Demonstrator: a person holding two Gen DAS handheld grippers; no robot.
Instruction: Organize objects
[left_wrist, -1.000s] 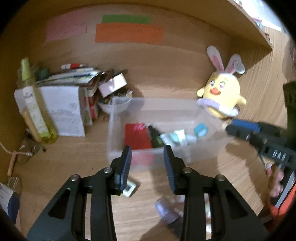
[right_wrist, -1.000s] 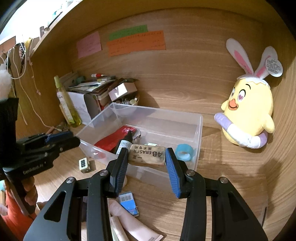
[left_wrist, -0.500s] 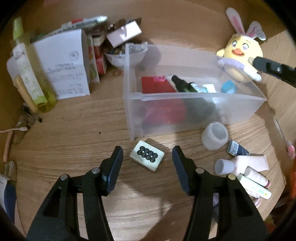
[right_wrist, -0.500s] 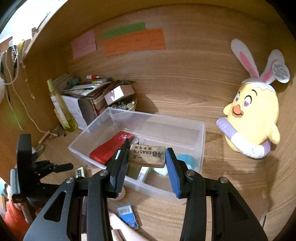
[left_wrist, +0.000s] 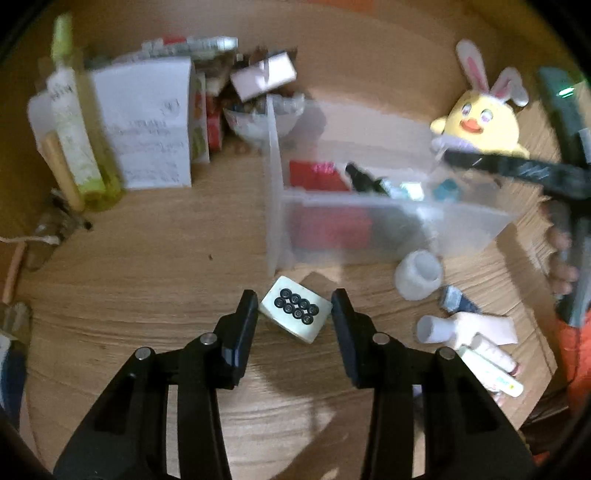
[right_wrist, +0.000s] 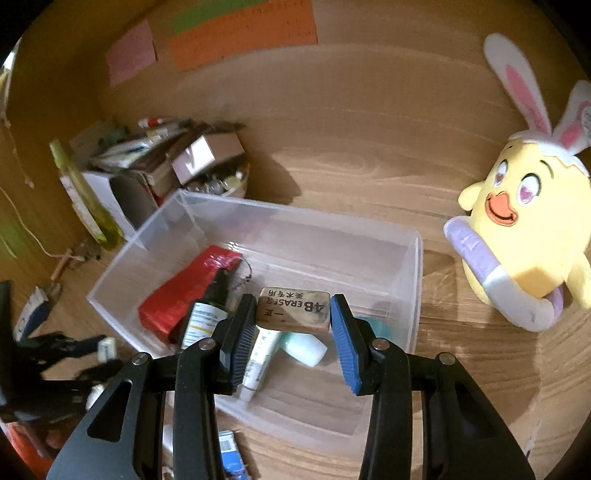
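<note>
Clear plastic bin (right_wrist: 413, 266) now sits under my right gripper (right_wrist: 293, 325), which has swung over w/ the 4B eraser (right_wrist: 293, 309) clamped between its pads, ready to drop in. Left gripper (left_wrist: 294, 320) has dropped to the mahjong tile (left_wrist: 294, 312) on the desk just outside the bin; jaws closing, tile between, left pad about touching, right not yet. Tile: cream, eight black dots up, skewed to the jaws.

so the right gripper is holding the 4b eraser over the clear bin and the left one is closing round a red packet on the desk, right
Not quite. The left gripper is closing around a white tile with black dots on the desk, as the left wrist view shows; the red packet lies inside the clear bin. The right gripper does hold the 4B eraser over it.
</note>
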